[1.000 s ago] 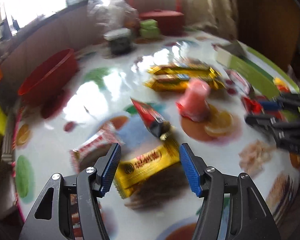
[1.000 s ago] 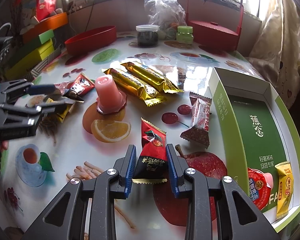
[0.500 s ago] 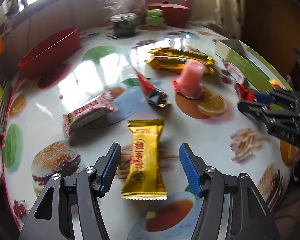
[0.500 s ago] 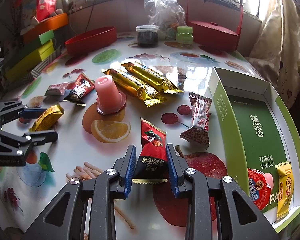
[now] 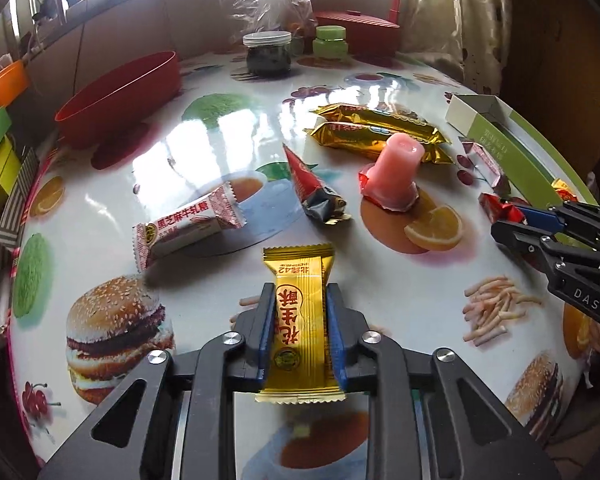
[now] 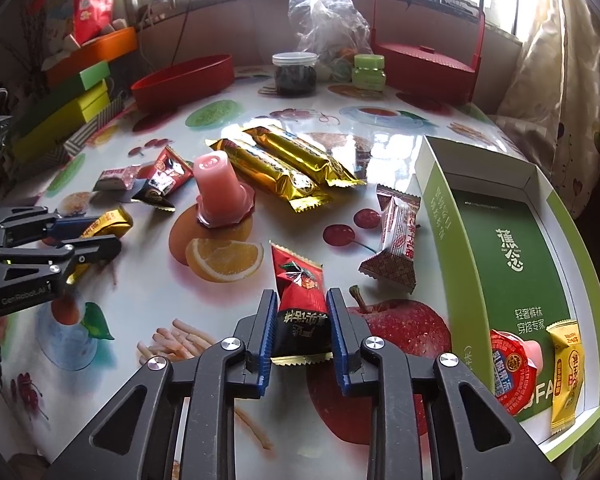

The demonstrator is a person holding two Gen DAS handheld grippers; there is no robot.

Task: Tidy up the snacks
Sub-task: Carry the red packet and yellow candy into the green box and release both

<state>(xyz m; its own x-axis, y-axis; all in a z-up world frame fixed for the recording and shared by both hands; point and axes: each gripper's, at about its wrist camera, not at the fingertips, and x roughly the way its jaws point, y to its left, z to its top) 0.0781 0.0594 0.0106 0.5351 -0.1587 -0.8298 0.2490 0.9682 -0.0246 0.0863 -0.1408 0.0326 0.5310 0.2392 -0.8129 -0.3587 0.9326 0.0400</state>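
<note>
Snacks sit in both grippers: the left gripper (image 5: 299, 330) is clamped on a yellow bar (image 5: 299, 320), its lower end cut off behind the pads, and the right gripper (image 6: 300, 330) pinches a red-black packet (image 6: 300, 300). Beyond the left gripper lie a pink-white candy (image 5: 188, 226), a red cone packet (image 5: 314, 188), a pink jelly cup (image 5: 394, 176) and gold bars (image 5: 376, 134). Right of the jelly cup, a green box (image 6: 512, 256) holds a red cup (image 6: 514, 372) and a yellow packet (image 6: 566, 368), its text too small to read.

Pink jelly cup (image 6: 220, 188) (upright) blocks mid-table; box (image 6: 512, 256) interior open.
</note>
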